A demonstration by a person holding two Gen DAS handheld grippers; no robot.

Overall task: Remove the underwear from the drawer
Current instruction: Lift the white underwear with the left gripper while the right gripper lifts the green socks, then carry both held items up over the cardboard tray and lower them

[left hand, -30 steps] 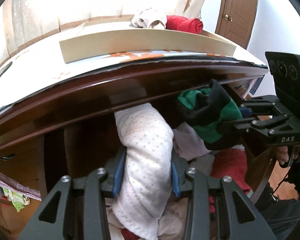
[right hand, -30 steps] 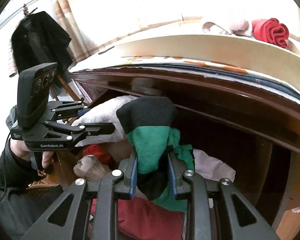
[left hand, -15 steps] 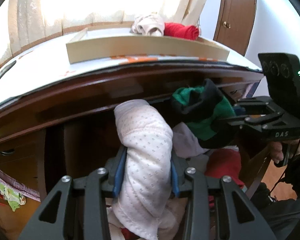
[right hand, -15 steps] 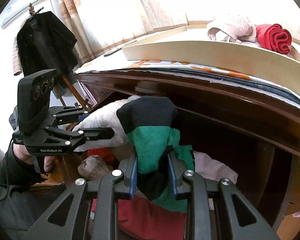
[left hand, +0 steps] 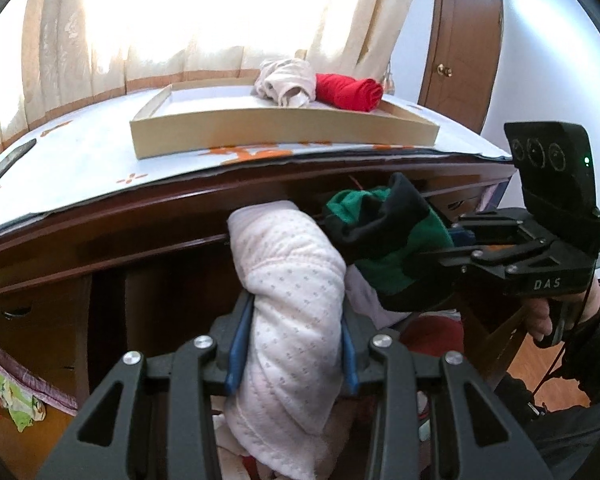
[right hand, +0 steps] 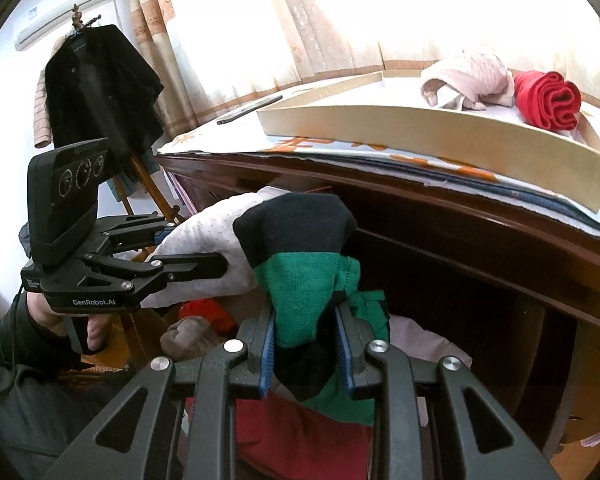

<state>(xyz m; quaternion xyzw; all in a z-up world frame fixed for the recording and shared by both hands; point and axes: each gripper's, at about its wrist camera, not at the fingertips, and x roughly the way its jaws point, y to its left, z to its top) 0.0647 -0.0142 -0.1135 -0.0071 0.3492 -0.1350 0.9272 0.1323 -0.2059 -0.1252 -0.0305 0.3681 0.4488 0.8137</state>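
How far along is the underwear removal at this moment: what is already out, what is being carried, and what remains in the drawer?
Done: a beige roll and a red roll already lie in the cardboard tray on the dresser top. In hand: the left hand-held gripper is shut on a white dotted roll, the right hand-held gripper on a green-and-black roll, both raised above the drawer. Left: red garments and other pieces remain below.

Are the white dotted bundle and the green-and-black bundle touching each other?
Cannot tell. In both wrist views the white dotted bundle and green-and-black bundle overlap, showing neither contact nor gap.
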